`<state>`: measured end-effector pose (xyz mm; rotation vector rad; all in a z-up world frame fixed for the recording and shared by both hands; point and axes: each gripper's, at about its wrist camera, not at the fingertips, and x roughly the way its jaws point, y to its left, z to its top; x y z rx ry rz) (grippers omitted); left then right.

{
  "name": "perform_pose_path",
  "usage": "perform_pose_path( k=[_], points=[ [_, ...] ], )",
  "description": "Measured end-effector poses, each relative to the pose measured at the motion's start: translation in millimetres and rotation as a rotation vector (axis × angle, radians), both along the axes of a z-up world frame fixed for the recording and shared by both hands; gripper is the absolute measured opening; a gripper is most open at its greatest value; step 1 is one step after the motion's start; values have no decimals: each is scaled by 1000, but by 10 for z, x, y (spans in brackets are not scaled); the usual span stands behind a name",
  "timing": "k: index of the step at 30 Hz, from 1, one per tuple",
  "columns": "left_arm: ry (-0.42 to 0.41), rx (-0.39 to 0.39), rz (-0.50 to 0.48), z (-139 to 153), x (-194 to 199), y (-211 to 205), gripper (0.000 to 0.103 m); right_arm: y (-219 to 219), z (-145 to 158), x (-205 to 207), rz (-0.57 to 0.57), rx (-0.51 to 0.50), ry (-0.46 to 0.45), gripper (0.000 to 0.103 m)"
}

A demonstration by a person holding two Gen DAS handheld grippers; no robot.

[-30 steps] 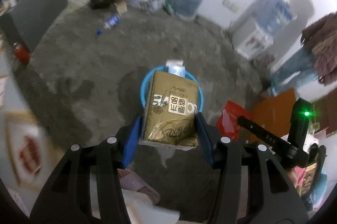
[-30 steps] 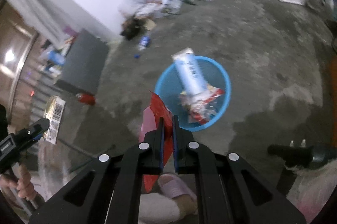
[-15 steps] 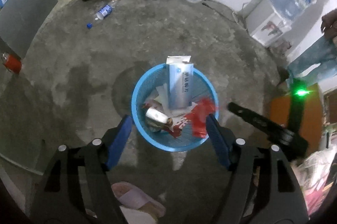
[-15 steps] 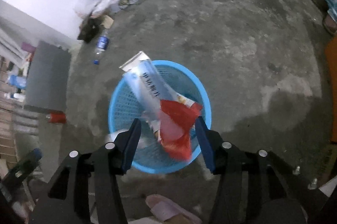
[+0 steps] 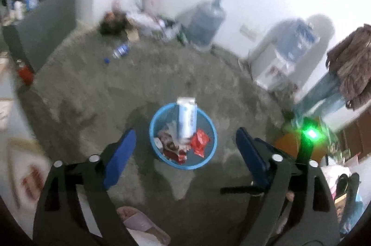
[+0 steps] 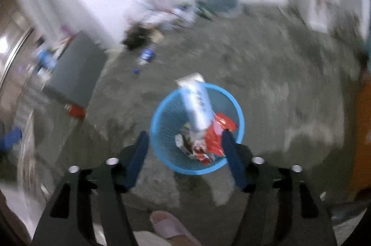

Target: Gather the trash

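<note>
Left wrist view: the left tool (image 5: 185, 148) hangs above the concrete floor (image 5: 162, 83) with its blue fingers (image 5: 119, 156) spread wide and nothing between them; the blue mesh trash basket (image 5: 209, 153) stands on the floor between the finger tips, well below them; inside it a white-and-blue carton (image 5: 187, 119) leans upright against the far rim at 12 o'clock, a red wrapper (image 5: 199, 142) lies at 3 o'clock of the basket's inside, and mixed wrappers (image 5: 170, 146) fill the bottom; a plastic bottle (image 5: 120, 50) lies on the floor at 10 o'clock, a large water jug (image 5: 205, 21) stands by the wall at 12 o'clock, a water dispenser (image 5: 283, 56) at 2 o'clock, a red can (image 5: 24, 71) at 9 o'clock beside a grey cabinet (image 5: 44, 30); a pink slipper (image 5: 143, 227) shows at 6 o'clock; a green light (image 5: 311, 134) glows at 3 o'clock.

Right wrist view, heavily blurred: the right tool (image 6: 184, 151) is likewise spread apart and empty; the trash basket (image 6: 162, 116) sits between its fingers (image 6: 136, 160) on the floor (image 6: 278, 83); the carton (image 6: 197, 104) sticks out past the rim at 12 o'clock, the red wrapper (image 6: 220, 130) rests against its lower end; the bottle (image 6: 146, 56) lies at 11 o'clock, the red can (image 6: 75, 110) at 9 o'clock, the slipper (image 6: 169, 226) at 6 o'clock.
</note>
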<state>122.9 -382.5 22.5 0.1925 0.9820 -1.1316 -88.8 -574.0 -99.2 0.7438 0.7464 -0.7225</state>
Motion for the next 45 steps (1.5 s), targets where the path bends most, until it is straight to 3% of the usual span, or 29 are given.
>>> perform_pose_path(
  k=[2, 5, 11, 15, 20, 23, 27, 34, 45],
  points=[
    [-53, -20, 70, 197, -85, 306, 92, 285, 274, 43, 85, -79, -14, 81],
    [-147, -30, 211, 446, -250, 857, 93, 744, 654, 95, 222, -191, -45, 90],
    [-363, 49, 537, 620, -615, 1817, 94, 1589, 1185, 54, 382, -398, -69, 96],
    [-462, 140, 672, 565, -844, 2268, 94, 2147, 1334, -7, 471, -556, -56, 96],
    [-380, 248, 784, 303, -978, 2653, 94, 2669, 1277, 7, 544, -641, 7, 96],
    [-328, 302, 853, 85, -1035, 2801, 94, 2809, 1164, 61, 595, -594, 73, 96],
    [-224, 329, 855, -139, -1107, 2954, 94, 2798, 1026, 74, 591, -557, 146, 96],
    [-198, 356, 841, -222, -1112, 2931, 94, 2632, 848, -25, 511, -511, 217, 96],
    [-228, 381, 791, -224, -1133, 2803, 94, 2487, 782, -65, 481, -473, 234, 96]
  ],
)
